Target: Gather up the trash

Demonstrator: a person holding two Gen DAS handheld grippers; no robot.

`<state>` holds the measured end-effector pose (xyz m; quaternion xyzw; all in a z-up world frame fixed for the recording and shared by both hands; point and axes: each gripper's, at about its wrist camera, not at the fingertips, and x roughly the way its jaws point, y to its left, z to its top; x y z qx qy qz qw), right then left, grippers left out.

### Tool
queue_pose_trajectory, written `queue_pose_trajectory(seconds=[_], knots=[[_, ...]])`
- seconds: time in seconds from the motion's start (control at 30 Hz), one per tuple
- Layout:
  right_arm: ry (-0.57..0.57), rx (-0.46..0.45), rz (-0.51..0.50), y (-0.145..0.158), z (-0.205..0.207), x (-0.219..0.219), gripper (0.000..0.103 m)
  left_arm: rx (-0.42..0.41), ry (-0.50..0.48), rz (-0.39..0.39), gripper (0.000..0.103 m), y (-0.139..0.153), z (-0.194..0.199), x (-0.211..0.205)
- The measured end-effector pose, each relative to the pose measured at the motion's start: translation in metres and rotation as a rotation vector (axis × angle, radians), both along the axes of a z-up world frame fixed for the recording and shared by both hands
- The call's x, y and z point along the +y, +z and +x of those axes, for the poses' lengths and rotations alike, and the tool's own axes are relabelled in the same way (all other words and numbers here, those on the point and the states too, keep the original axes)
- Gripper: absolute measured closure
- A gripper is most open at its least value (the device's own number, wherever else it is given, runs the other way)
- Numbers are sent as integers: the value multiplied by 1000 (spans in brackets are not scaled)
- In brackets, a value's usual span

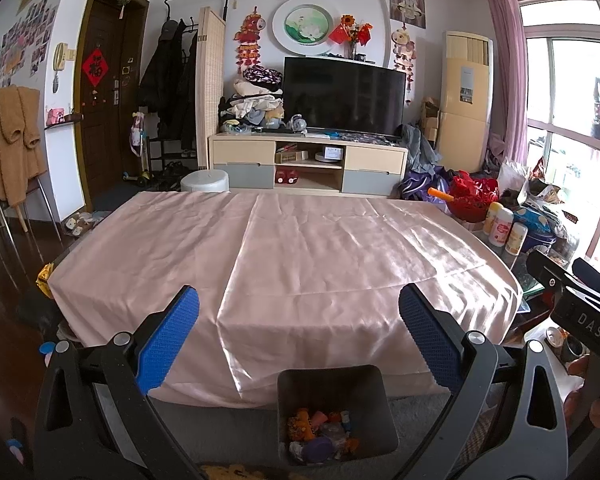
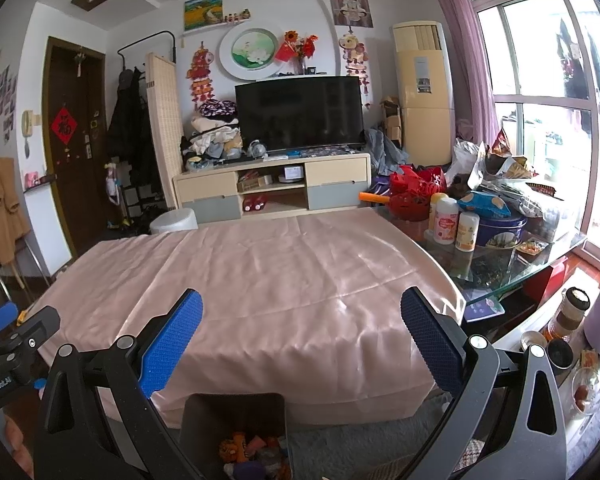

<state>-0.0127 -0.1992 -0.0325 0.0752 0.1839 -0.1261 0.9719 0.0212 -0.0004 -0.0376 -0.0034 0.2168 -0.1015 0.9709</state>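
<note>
A dark grey bin (image 1: 374,396) stands on the floor at the table's near edge, holding colourful wrappers and scraps (image 1: 320,434). In the right wrist view the same bin (image 2: 204,420) sits low and left of centre with its trash (image 2: 248,454) visible. My left gripper (image 1: 299,316) is open above the bin, blue pads wide apart, nothing between them. My right gripper (image 2: 301,316) is open too and holds nothing. The table under the pink cloth (image 1: 284,248) carries no loose trash. Each gripper shows at the edge of the other's view.
The glass end of the table (image 2: 540,252) is crowded with bottles, a blue tin, a red basket and snack bags. Cups and jars (image 2: 572,320) stand on a lower shelf at right. A TV cabinet (image 1: 308,160) and white stool (image 1: 205,181) lie beyond. Grey carpet surrounds the bin.
</note>
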Motion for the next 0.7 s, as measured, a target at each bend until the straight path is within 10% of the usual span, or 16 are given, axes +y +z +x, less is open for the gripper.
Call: queue_pose_trajectory(seconds=[0.7], knots=[[-2,-4,5,-2,-3,4,3,-5,-2,-4,8,3,-2,2]])
